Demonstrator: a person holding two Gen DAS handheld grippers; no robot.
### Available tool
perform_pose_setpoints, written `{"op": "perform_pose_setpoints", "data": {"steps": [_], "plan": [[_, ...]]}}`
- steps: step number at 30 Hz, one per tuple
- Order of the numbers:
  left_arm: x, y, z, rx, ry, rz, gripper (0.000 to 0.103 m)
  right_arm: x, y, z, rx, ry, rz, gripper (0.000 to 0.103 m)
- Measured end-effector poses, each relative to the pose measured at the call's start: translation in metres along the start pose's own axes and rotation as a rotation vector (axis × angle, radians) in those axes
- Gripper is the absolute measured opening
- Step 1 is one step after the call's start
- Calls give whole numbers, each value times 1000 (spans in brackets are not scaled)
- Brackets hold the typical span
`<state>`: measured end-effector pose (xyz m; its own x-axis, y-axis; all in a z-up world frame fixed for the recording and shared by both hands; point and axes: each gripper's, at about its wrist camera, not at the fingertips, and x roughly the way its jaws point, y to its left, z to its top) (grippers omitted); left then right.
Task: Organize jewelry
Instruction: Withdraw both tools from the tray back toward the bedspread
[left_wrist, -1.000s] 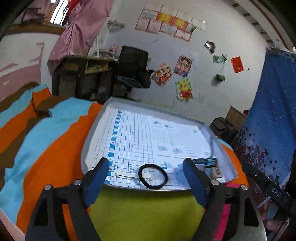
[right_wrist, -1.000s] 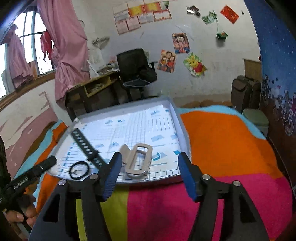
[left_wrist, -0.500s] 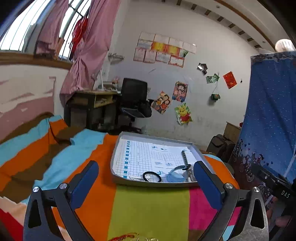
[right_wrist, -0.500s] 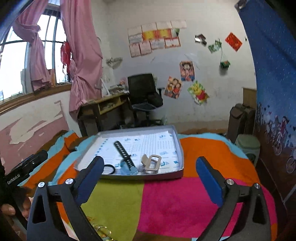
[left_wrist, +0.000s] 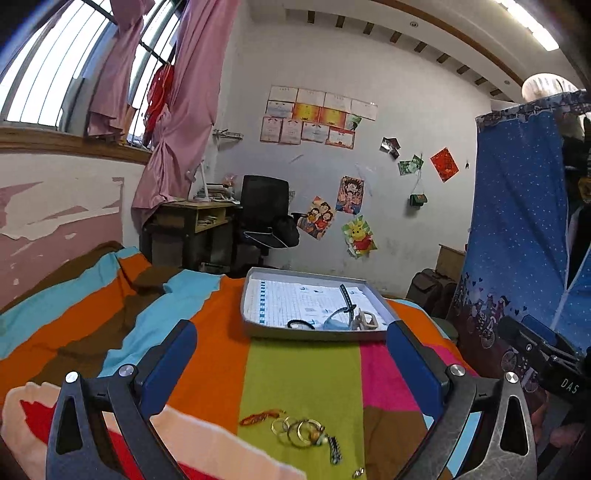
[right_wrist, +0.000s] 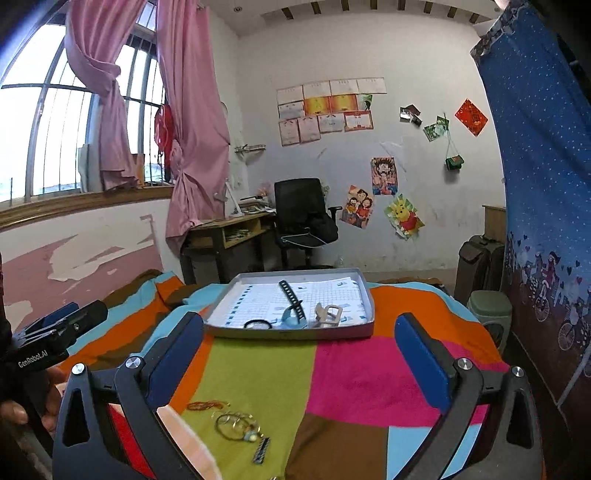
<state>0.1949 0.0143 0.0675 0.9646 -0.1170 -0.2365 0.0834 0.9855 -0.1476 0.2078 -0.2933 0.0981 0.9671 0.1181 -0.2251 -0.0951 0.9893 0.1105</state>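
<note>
Striped bedspread (left_wrist: 303, 373) in orange, green, pink, brown and light blue bands, carrying all items. Grey shallow tray (left_wrist: 258, 328), lined with a gridded paper sheet, rests toward the far edge of the bedspread. Along the tray's near edge, from left to right: black hair tie (left_wrist: 300, 324), lying flat; light-blue watch (left_wrist: 334, 322) with a dark perforated strap running back toward the tray's far side; pale hair clip (left_wrist: 364, 320), just beside the watch. On the green band near the bedspread's front edge, outside the tray: red braided cord (left_wrist: 260, 417), a cluster of gold rings (left_wrist: 297, 430) touching or overlapping one another, a small dark beaded piece (left_wrist: 334, 449) just beside the rings, and a tiny metal piece (left_wrist: 358, 472) nearer the front edge, too small to identify. Left gripper (left_wrist: 291, 354): jaws spread wide, having just been opening, blue pads apart, nothing between them, held above the bedspread short of the tray. Right gripper (right_wrist: 301, 350): jaws likewise spread wide, having just been opening, empty, facing the tray. In the right wrist view the same tray (right_wrist: 221, 325) shows the three items along its near edge.
</note>
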Motion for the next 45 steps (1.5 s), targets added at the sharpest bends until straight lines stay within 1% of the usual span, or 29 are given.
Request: {"op": "perform_pose_setpoints", "data": {"steps": [4, 8, 13, 16, 18, 26, 29, 32, 34, 39, 42, 45], "plan": [[-30, 2, -12, 18, -12, 6, 103, -25, 7, -11, -17, -9, -4, 102], [-53, -1, -24, 53, -26, 8, 103, -52, 15, -27, -30, -18, -9, 102], [-77, -3, -42, 85, -39, 10, 103, -80, 16, -45, -3, -27, -9, 102], [-87, -4, -54, 104, -32, 10, 103, -89, 14, -58, 21, -23, -15, 102], [-91, -2, -62, 111, -12, 2, 103, -94, 11, -68, 37, -10, -24, 102], [-93, 6, -91, 89, 63, -6, 103, -94, 9, -98, 43, 51, -36, 102], [-91, 11, -99, 62, 86, 12, 103, -93, 9, -106, 41, 68, -40, 102], [-91, 18, -105, 17, 110, 22, 103, -91, 5, -113, 49, 84, -64, 102], [-91, 19, -106, 7, 116, 29, 103, -89, 5, -117, 60, 98, -69, 102], [-88, 18, -108, 23, 120, 54, 103, -84, 5, -124, 69, 130, -73, 102], [-83, 15, -110, 42, 132, 63, 103, -77, 5, -132, 71, 160, -75, 102], [-78, 15, -114, 50, 150, 78, 103, -72, 7, -135, 74, 171, -70, 102]]}}
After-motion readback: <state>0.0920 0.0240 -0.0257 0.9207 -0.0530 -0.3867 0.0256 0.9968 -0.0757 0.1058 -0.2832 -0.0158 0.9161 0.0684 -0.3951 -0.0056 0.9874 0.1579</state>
